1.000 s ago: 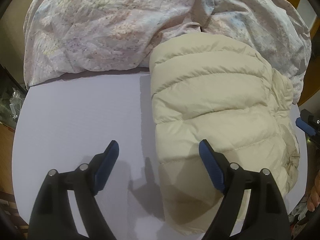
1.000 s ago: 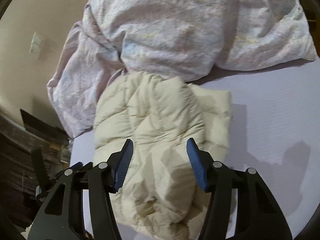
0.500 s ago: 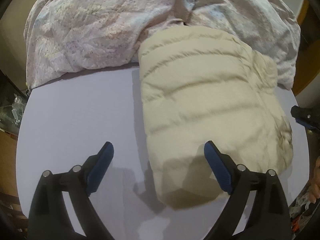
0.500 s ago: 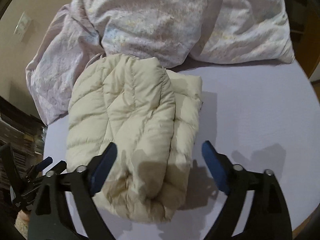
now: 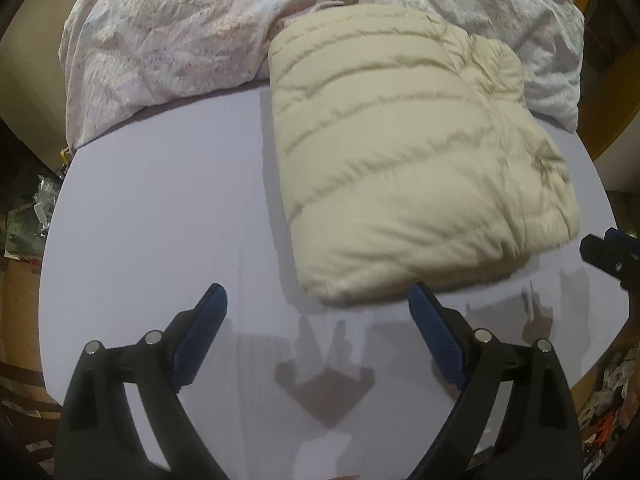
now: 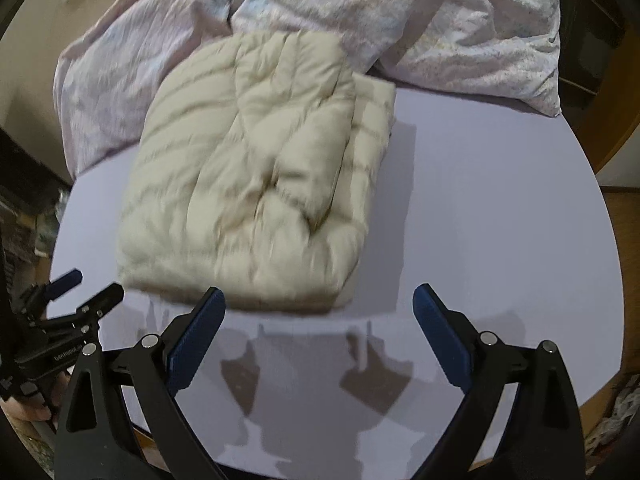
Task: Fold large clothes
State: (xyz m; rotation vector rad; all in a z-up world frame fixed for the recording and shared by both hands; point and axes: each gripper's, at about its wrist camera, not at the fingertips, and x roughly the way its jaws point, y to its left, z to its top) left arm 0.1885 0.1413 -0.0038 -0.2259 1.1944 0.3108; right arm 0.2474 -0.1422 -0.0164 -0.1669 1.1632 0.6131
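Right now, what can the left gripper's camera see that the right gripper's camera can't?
Only the left wrist view shows the left gripper from behind, jaws wide with nothing between them, and the smooth folded side of the cream puffer jacket.

Only the right wrist view shows the right gripper from behind, also wide open and empty, and the jacket's layered edges.

Both show the folded jacket lying free on the lilac sheet, the rumpled floral duvet behind it, and the other gripper at the frame's edge.
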